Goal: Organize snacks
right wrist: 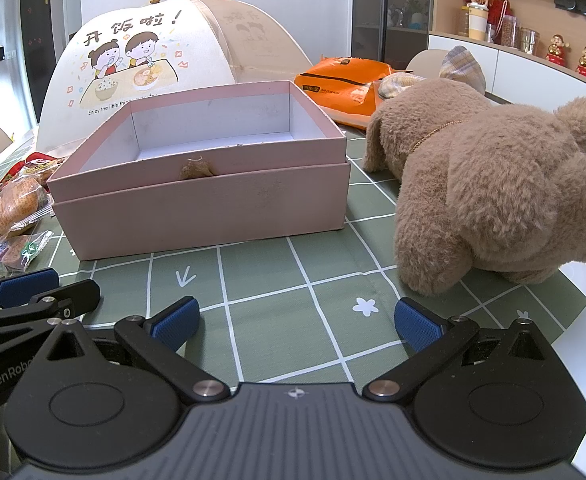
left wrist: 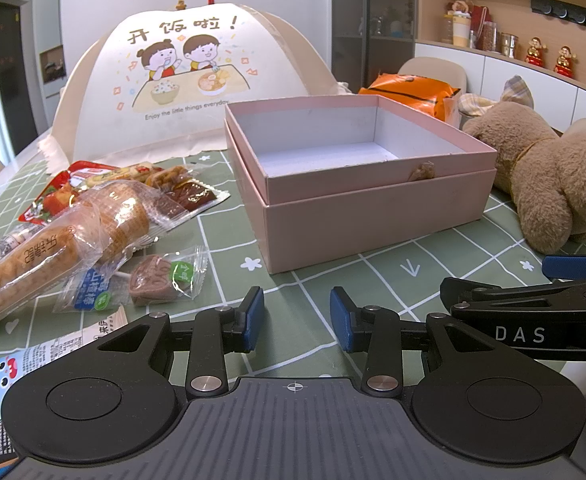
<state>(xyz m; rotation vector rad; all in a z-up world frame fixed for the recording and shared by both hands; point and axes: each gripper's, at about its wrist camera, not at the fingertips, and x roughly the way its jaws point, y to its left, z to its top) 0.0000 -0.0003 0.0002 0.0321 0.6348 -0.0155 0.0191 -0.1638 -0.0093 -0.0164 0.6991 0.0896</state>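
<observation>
Left wrist view: snacks [left wrist: 93, 216] are lying heaped on the bench [left wrist: 333, 280], left of the empty pink box [left wrist: 357, 184].
Both tools, left tool [left wrist: 297, 318] and right tool [right wrist: 297, 322], are hanging open, holding nothing; light, crinkly, slippery packets are probably best pinched by a sealed edge.

left gripper [left wrist: 297, 318]: jaws part-way apart, nothing between the blue pads, tilted downward | right gripper [right wrist: 296, 322]: jaws spread wide, nothing held, tilted downward | the two sit side by side, close together
</observation>
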